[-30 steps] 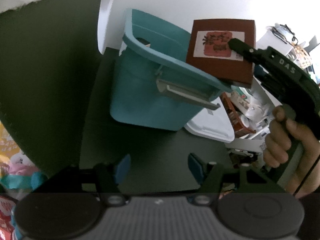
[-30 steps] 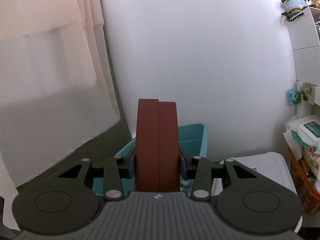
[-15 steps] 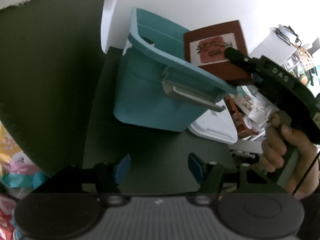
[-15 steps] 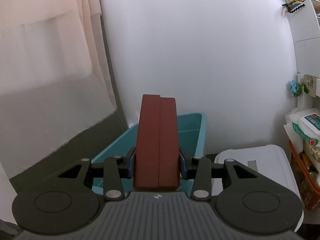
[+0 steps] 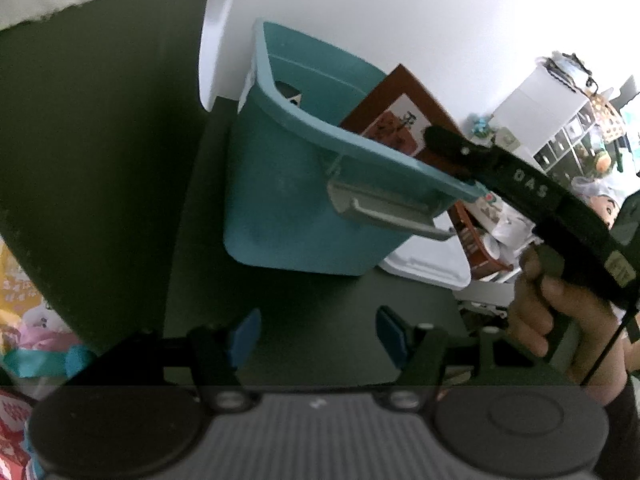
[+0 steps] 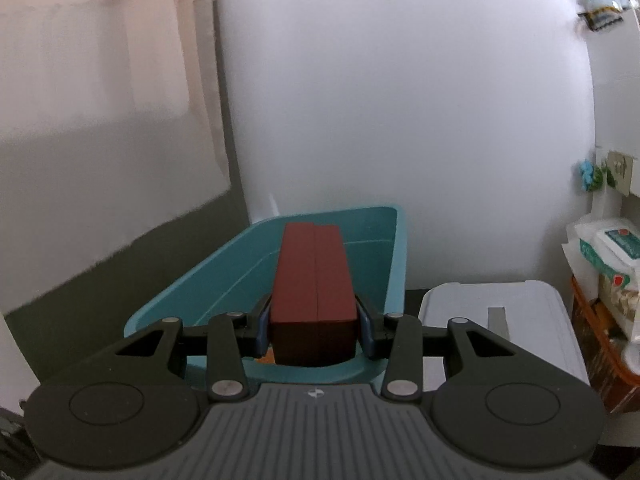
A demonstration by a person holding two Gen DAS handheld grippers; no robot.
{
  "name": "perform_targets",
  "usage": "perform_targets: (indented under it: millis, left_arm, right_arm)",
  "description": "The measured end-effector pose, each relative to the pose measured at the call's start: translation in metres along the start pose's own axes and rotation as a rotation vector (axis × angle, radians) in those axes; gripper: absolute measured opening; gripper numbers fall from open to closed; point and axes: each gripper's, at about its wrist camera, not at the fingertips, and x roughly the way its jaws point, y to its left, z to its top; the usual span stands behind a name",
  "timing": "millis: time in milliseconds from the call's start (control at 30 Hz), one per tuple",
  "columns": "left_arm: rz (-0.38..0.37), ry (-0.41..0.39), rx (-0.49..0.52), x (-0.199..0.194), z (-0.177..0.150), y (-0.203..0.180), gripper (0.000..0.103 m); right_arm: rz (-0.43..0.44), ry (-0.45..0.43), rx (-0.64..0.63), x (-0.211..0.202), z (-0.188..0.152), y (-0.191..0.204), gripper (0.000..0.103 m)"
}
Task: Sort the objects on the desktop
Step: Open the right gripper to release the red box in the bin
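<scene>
The right gripper (image 6: 314, 328) has its fingers (image 6: 262, 326) partly closed and pressed flat against the two long sides of a dark red box (image 6: 314, 284), so the box is clamped between the blue pads and juts forward past them. In the right wrist view the box tilts forward and down, its far end over the open mouth of a teal bin (image 6: 224, 264), whose near rim curves just under the box's lower end. Seen from the left wrist, the same red box (image 5: 394, 118) stands slanted behind the bin's front rim, its labelled face with a reddish picture partly sunk below the rim line, and the black finger marked with letters lies across its lower corner. A person's hand (image 5: 556, 320) wraps the right gripper's handle at the right edge. The left gripper (image 5: 316, 336) holds nothing: its blue-tipped fingers (image 5: 244, 334) stand roughly half spread over the dark green tabletop (image 5: 280, 316), well short of the teal bin (image 5: 288, 208). The bin has a grey latch handle (image 5: 384, 210) on its near wall. Just beside the bin lies a white lid (image 6: 496, 320), and beyond it an orange basket (image 6: 600, 340) of packets stands against a white wall (image 6: 400, 100).
</scene>
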Motion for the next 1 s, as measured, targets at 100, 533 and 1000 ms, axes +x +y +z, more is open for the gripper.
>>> perform_targets:
  millis: [100,533,1000]
  left_arm:
    - [-0.001,-0.001,0.001,-0.001,0.000,0.000,0.067]
    - [-0.003,-0.004,0.002,-0.001,0.001,0.001,0.067]
    - [-0.029,-0.028,0.025,-0.011,0.002,-0.017,0.067]
  right_arm:
    - [-0.002,0.001,-0.007,-0.004,0.002,-0.004,0.045]
    - [0.013,-0.018,0.037,-0.018,0.007,-0.016,0.051]
    - [-0.024,-0.059,0.053,-0.070,-0.006,-0.026,0.084]
